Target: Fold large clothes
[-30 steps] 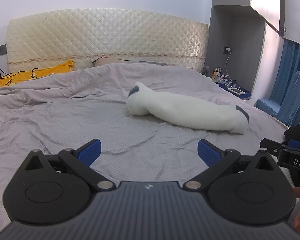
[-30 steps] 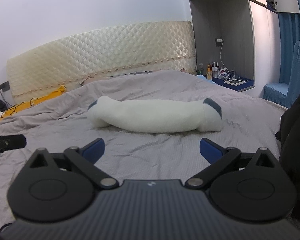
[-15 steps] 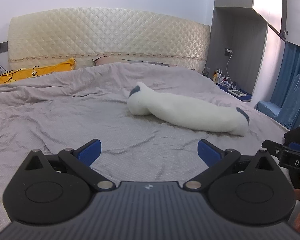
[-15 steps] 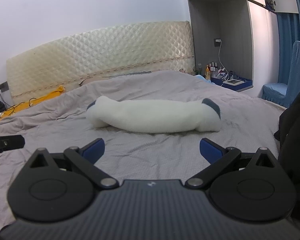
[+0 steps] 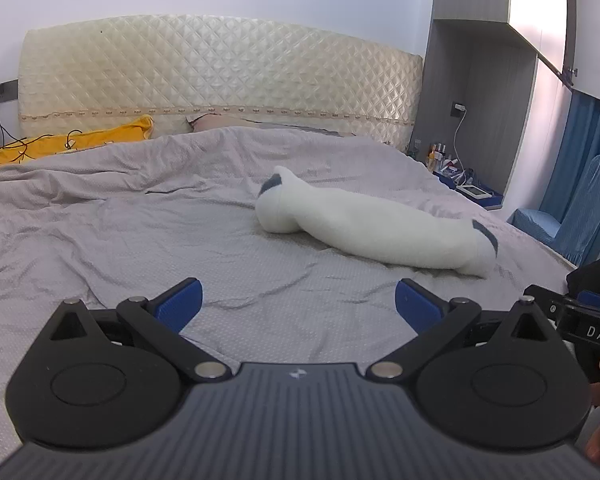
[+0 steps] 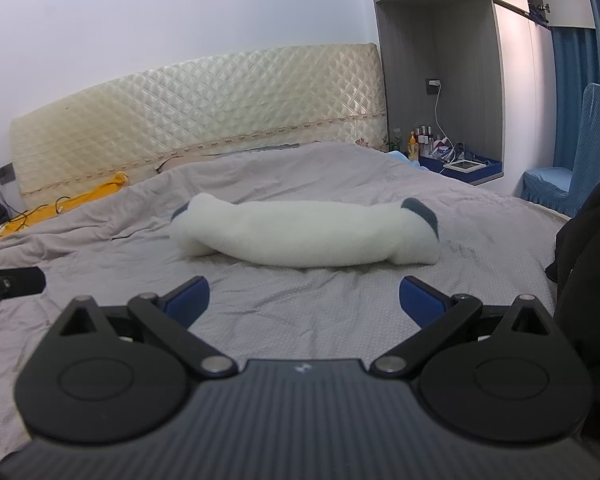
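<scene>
A white fleecy garment (image 5: 372, 228) with dark grey cuffs lies rolled into a long bundle on the grey bedspread (image 5: 140, 240); in the right wrist view the garment (image 6: 304, 236) stretches across the middle. My left gripper (image 5: 298, 304) hovers open over the bedspread, well short of the bundle, with nothing between its blue pads. My right gripper (image 6: 304, 300) is open too, just in front of the bundle and not touching it. The right gripper's body (image 5: 580, 324) shows at the left view's right edge, held by a hand.
A quilted cream headboard (image 5: 220, 80) backs the bed. A yellow pillow (image 5: 72, 144) with black cables lies far left. A bedside shelf with bottles and a charger (image 6: 452, 160) and a blue-covered chair (image 6: 572, 176) stand right. Dark clothing (image 6: 588, 280) fills the right edge.
Both grippers have risen and tilted slightly, so the bed sits a little lower in view. The garment has not moved. Both grippers stay open.
</scene>
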Tool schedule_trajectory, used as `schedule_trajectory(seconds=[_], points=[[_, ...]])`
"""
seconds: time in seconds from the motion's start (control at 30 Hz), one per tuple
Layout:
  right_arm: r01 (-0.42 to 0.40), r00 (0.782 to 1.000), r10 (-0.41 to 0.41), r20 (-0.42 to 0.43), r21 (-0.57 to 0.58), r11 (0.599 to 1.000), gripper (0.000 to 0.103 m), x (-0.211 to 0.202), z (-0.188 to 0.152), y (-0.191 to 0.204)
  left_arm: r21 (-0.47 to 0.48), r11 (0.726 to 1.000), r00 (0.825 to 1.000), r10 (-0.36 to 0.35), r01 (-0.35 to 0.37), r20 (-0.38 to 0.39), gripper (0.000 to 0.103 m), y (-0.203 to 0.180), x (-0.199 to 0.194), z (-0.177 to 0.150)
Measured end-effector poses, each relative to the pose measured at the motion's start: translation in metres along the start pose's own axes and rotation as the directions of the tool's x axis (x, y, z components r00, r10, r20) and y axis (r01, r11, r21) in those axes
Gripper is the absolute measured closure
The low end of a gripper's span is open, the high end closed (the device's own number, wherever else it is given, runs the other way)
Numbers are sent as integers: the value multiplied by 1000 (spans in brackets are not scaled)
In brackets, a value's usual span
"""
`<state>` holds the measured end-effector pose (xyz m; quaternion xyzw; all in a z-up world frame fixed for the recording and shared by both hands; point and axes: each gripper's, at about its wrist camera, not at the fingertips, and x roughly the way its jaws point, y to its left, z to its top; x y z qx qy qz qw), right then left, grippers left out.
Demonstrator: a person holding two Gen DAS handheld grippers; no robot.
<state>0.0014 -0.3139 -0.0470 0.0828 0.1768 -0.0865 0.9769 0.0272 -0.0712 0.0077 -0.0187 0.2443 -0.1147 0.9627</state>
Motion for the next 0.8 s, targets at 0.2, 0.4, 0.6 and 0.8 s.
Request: schedule_trajectory(seconds=[0.2, 0.4, 0.6, 0.8], points=[[0, 1000, 0, 0, 1, 1000, 0, 0, 0, 0, -2, 1000, 1000, 0, 0, 0, 0, 0, 0, 0], [-1, 1000, 1, 0, 1, 1000, 0, 0, 0, 0, -5, 1000, 1000, 1, -1, 1, 0, -1, 0, 0], [0, 1000, 0, -1, 0, 1000, 0, 0, 0, 0, -8, 1000, 1000, -2, 2, 1, 0, -1, 0, -1], [0, 1000, 0, 0, 0, 1000, 0, 1, 0, 0, -11, 1000, 1000, -5, 5, -2, 0, -1, -1, -1]])
